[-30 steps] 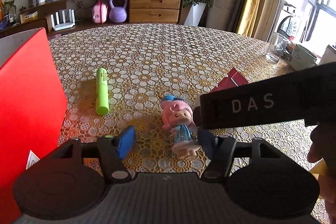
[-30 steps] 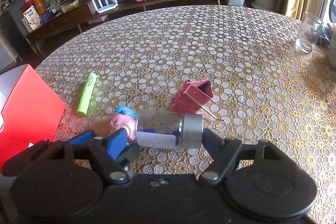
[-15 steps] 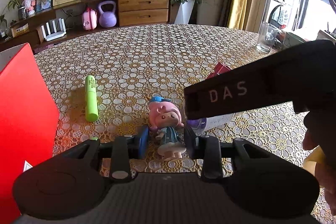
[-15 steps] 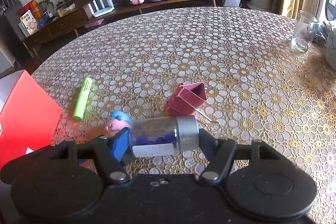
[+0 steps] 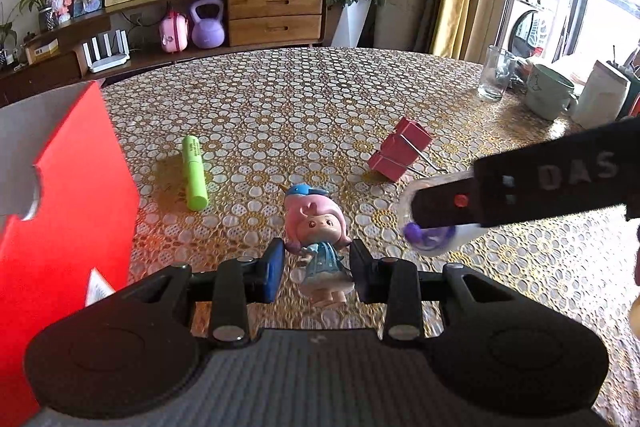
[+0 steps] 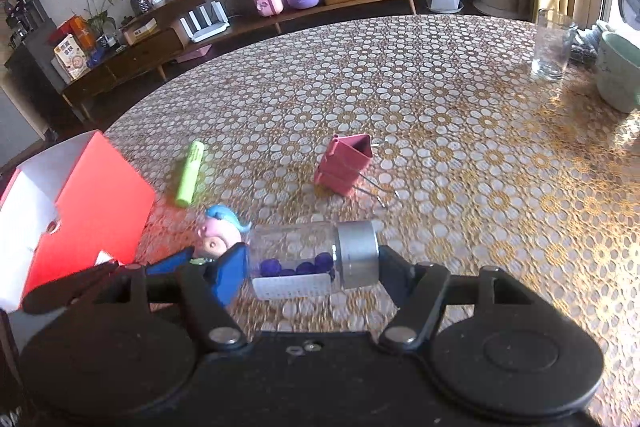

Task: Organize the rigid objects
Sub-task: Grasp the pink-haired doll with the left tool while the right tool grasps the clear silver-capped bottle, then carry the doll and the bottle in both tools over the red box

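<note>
The left gripper's (image 5: 316, 269) fingers (image 5: 273, 269) clamp a pink-haired, blue-dressed plastic doll figurine (image 5: 318, 241) above the lace-patterned desk (image 5: 312, 107).

bright daylight from right window (image 5: 600, 7); glare on tablecloth (image 6: 580, 115); fisheye bending at edges; slight motion blur.

Round table (image 6: 400, 75) under a lace-patterned cover of white and gold flowers. Lying flat on it near the left side: green highlighter (image 5: 194, 171), just beside an open red box (image 6: 100, 183). Toward the middle: pink binder clip (image 6: 346, 163), wire handles out to the right. At the far right edge: clear drinking glass (image 6: 552, 45), upright, next to a pale green mug (image 5: 550, 95).
</note>
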Demonstrator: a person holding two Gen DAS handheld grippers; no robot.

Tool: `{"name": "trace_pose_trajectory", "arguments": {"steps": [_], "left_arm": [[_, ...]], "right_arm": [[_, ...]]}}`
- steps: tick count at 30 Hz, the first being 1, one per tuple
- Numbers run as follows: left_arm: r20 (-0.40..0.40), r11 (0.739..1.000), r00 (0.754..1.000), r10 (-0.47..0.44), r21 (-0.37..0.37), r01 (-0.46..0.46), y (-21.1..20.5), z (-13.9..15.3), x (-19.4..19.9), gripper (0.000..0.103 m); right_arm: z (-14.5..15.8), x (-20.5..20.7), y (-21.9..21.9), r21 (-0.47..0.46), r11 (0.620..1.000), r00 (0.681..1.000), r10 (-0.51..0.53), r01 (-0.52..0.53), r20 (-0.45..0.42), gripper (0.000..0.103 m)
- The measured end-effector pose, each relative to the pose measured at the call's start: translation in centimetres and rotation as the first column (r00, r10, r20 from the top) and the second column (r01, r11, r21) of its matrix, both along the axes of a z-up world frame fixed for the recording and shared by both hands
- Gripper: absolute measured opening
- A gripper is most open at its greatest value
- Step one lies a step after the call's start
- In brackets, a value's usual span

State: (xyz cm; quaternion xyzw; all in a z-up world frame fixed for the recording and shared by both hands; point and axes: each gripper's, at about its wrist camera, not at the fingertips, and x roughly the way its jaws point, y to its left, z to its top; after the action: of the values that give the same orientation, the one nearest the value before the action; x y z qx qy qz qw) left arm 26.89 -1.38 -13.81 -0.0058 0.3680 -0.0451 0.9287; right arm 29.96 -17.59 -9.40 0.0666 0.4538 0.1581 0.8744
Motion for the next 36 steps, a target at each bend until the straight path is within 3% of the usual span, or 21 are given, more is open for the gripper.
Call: {"name": "trace_pose_trajectory", "arguments": {"steps": [16, 19, 36], "left_arm": [[0.047, 1.0, 0.999, 0.006, 0.008, -0.007, 1.6, 7.1, -6.4, 0.035], [0.049, 1.0, 0.999, 0.017, 0.002, -0.017, 2.5, 8.4, -7.6, 0.035], [0.084, 0.995, 0.992, 0.097, 0.002, -0.098, 11.2, 13.3, -12.1, 0.035]], "right_arm": [[7.1, -7.7, 0.6, 0.007, 0.994, 0.99, 0.106, -0.107, 0.096, 0.069], [8.2, -8.6, 1.3, 0.043, 0.991, 0.988, 0.126, -0.13, 0.094, 0.069], [12.0, -11.0, 10.8, 0.048, 0.95, 0.942, 0.299, -0.309, 0.15, 0.069]]}}
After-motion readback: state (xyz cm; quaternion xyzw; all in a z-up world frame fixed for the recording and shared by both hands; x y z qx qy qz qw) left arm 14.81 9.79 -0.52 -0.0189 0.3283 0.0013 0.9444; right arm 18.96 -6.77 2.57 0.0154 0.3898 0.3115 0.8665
